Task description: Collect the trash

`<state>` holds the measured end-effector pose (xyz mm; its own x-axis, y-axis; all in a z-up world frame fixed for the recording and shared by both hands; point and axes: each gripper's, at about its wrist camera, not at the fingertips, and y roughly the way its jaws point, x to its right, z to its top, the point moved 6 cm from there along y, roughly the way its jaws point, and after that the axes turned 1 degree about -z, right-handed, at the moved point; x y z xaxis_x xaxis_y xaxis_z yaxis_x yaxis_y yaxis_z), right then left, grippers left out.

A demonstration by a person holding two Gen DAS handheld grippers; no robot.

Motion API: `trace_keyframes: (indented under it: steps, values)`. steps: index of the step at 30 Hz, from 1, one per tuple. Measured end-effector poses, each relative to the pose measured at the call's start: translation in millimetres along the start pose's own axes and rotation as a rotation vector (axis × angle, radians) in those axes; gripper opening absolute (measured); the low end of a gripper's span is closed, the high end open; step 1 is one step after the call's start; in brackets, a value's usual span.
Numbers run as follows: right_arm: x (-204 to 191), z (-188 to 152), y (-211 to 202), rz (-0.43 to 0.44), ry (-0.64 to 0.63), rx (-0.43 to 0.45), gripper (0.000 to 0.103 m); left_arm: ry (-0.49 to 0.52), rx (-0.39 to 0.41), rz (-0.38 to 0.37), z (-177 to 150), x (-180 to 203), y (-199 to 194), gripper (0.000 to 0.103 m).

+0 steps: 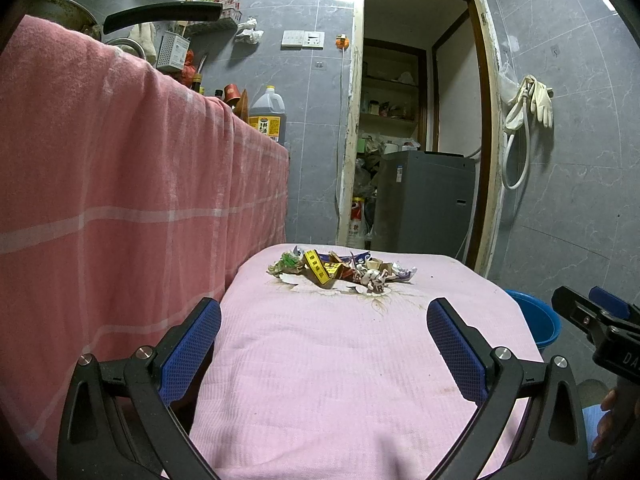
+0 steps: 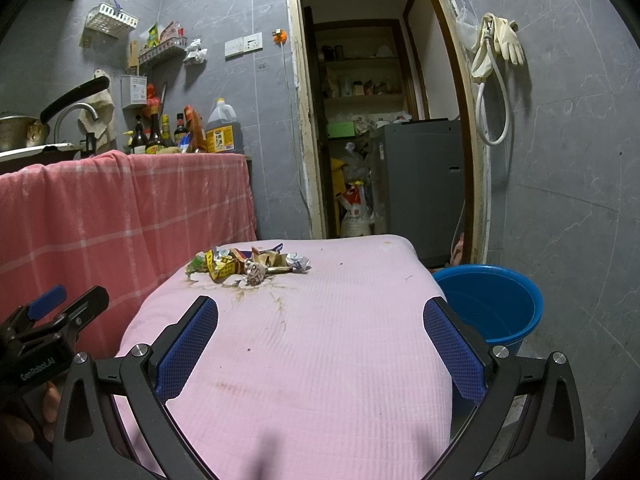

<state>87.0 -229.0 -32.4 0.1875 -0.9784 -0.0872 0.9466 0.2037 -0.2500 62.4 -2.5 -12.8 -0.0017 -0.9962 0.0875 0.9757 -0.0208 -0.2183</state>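
- The left tongs (image 1: 324, 320) sit nearest the lens, blue pads spread wide and released, nothing between them, held low over the near end of the pink-covered desk (image 1: 340, 380).
- The right tongs (image 2: 320, 320) hang the same way beside them, wide apart and empty, over the same pink cloth.
- A red checked cloth (image 2: 120, 208) drapes the counter to the left of the desk, with bottles and a large oil jug (image 2: 221, 128) on top.
- A grey appliance (image 2: 416, 176) stands inside the doorway beyond the desk.
- A blue bucket (image 2: 496, 304) stands on the floor just beside the desk's right edge.
- The trash pile (image 1: 340, 272), crumpled wrappers and paper scraps, lies at the desk's far end, well apart from both tongs.
- Pale rubber gloves (image 2: 504, 40) hang on the right wall.
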Motion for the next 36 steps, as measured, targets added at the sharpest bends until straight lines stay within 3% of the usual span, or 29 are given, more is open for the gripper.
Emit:
trace_keyframes:
  steps: [24,36]
  values:
    - [1.7,3.0,3.5,0.005,-0.007,0.017,0.103,0.002,0.005,0.008,-7.2,-2.1,5.5,0.101]
    - [-9.3,34.0,8.4,0.032,-0.044,0.094,0.103,0.009,0.050,0.025,7.3,-6.8,18.4,0.101]
